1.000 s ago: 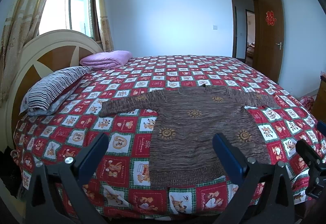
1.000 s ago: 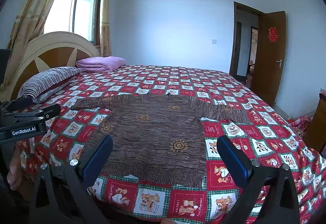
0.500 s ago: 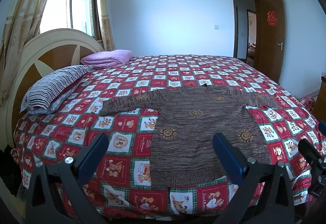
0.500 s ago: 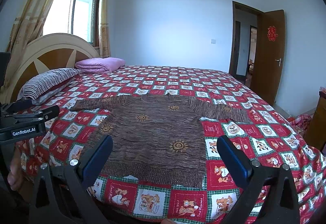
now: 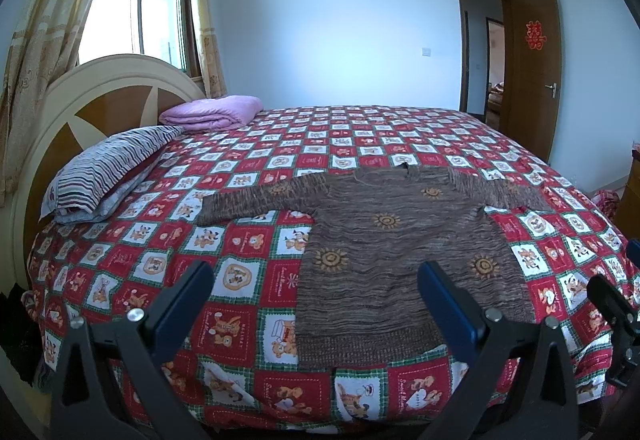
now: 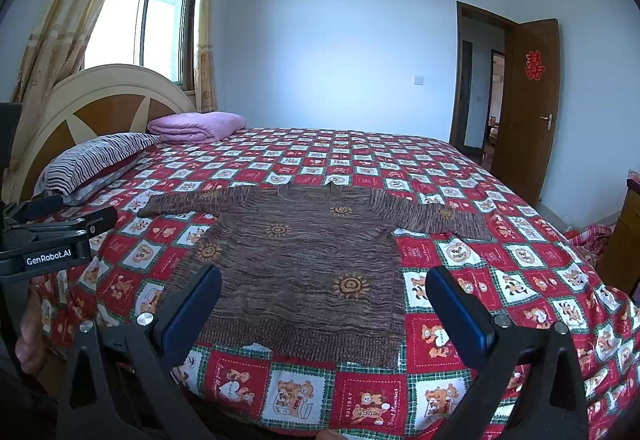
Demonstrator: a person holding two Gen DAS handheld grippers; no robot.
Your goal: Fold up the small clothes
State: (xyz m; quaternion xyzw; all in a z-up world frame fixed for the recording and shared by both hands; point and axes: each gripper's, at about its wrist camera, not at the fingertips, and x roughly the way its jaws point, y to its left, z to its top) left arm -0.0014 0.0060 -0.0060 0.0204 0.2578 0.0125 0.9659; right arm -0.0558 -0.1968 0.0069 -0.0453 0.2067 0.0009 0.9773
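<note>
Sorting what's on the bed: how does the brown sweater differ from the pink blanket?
The brown sweater lies spread flat and unfolded at the near edge; the pink blanket is folded into a thick bundle by the headboard. The sweater has sun motifs; the blanket is plain. Both rest on the checked bedspread.

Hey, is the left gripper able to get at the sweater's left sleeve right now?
Probably yes. The left gripper is open and empty, the sleeve lies flat on the bedspread, and nothing sits between them.

Pale blue walls (image 6: 340, 40) fill the frame's centre. Upper left, a daylit window (image 6: 140, 28) with beige curtains (image 6: 52, 36) — below it an arched headboard (image 6: 100, 100). At right, a brown door (image 6: 528, 108) stands open — a red-checked bedspread (image 6: 400, 160) fills the lower half.
</note>
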